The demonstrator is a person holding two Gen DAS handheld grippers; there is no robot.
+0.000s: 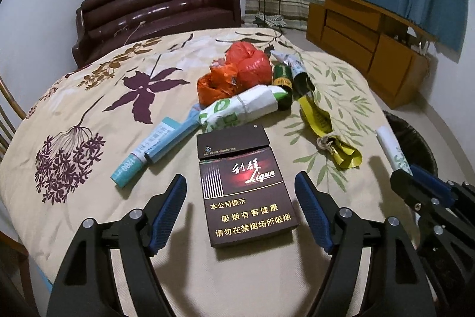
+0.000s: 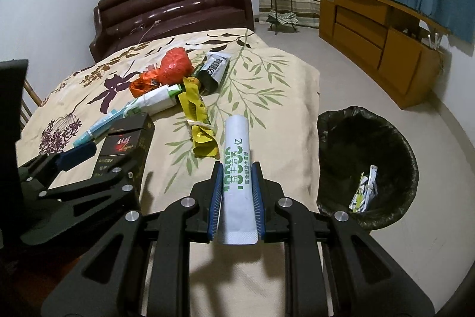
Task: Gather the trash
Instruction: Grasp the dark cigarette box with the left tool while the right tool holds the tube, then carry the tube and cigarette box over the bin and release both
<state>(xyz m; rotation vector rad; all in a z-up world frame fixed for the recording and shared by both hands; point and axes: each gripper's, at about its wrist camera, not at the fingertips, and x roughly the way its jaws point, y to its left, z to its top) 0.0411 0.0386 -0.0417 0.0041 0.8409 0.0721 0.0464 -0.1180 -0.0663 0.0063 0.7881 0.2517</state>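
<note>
My left gripper [image 1: 241, 183] is open, its blue pads either side of a dark cigarette pack [image 1: 243, 189] lying flat on the floral tablecloth [image 1: 89, 97]. My right gripper [image 2: 237, 168] is shut on a white sachet with green print [image 2: 237, 168], held above the table's right edge; the sachet shows at the right of the left wrist view [image 1: 392, 147]. Beyond lie a teal box [image 1: 148, 150], a white-green wrapper [image 1: 237, 109], orange bags [image 1: 237, 73], a green bottle [image 1: 282, 85] and a yellow wrapper [image 1: 323, 129].
A bin with a black liner [image 2: 368, 165] stands on the floor right of the table, with a wrapper inside. A dark sofa [image 1: 154, 11] sits behind the table, a wooden cabinet [image 2: 383, 40] at the right wall, a chair back [image 1: 9, 115] at the left.
</note>
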